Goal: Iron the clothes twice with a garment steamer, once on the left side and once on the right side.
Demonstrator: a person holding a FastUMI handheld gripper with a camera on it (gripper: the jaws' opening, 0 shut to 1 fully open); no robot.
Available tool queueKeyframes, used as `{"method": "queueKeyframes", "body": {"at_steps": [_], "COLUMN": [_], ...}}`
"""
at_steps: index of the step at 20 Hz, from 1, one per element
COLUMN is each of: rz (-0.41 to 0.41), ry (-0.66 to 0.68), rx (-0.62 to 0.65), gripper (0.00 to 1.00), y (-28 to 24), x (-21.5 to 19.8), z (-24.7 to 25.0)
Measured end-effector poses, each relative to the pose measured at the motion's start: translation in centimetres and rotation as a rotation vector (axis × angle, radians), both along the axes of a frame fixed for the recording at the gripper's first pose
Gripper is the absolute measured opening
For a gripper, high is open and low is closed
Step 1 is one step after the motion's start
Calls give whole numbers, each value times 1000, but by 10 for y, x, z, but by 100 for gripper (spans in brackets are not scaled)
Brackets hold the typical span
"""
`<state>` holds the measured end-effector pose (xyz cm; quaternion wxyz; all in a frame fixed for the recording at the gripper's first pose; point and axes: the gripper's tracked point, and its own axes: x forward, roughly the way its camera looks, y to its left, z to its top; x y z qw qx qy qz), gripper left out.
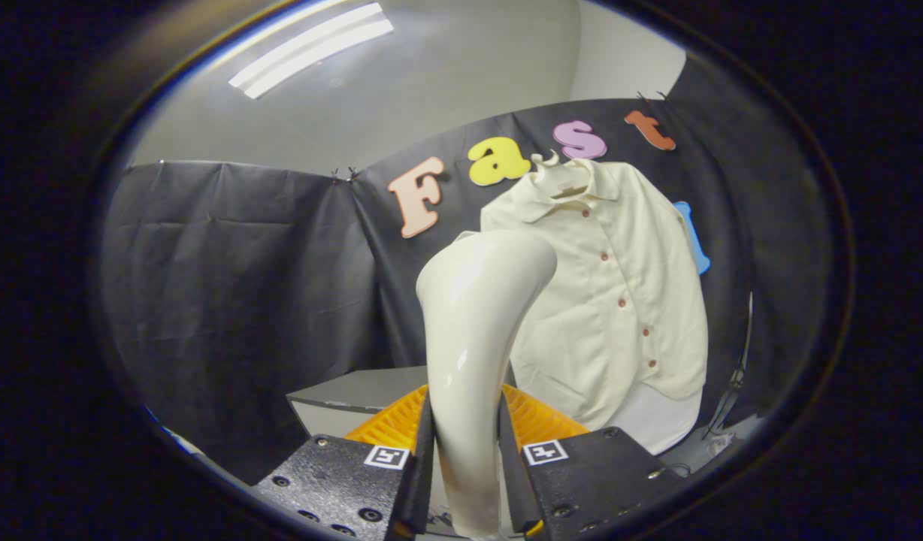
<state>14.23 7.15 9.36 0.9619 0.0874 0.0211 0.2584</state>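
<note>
- We see the shirt hanging on the booth wall, beyond the fingers, buttons facing us.
- The steamer rises between the fingers, its head seemingly short of the shirt.
- Our gripper clamps the steamer's handle from both sides.

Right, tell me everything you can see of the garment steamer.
The glossy cream-white plastic garment steamer stands upright between the gripper, whose black fingers press on its handle from both sides. Its smooth body narrows at the handle, then widens and curves over towards the cream button-up shirt hanging beyond it, overlapping that shirt's side nearest the steamer. Whether the head touches the fabric cannot be told.
</note>
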Motion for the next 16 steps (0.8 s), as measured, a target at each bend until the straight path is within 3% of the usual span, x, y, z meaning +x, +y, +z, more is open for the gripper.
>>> {"method": "queueKeyframes", "body": {"at_steps": [7, 16], "rz": [-157, -184], "ry": [-41, -71], "rx": [-66, -24], "gripper": [41, 41], "y": [57, 96], "x": [-40, -75], "z": [-2, -6]}}
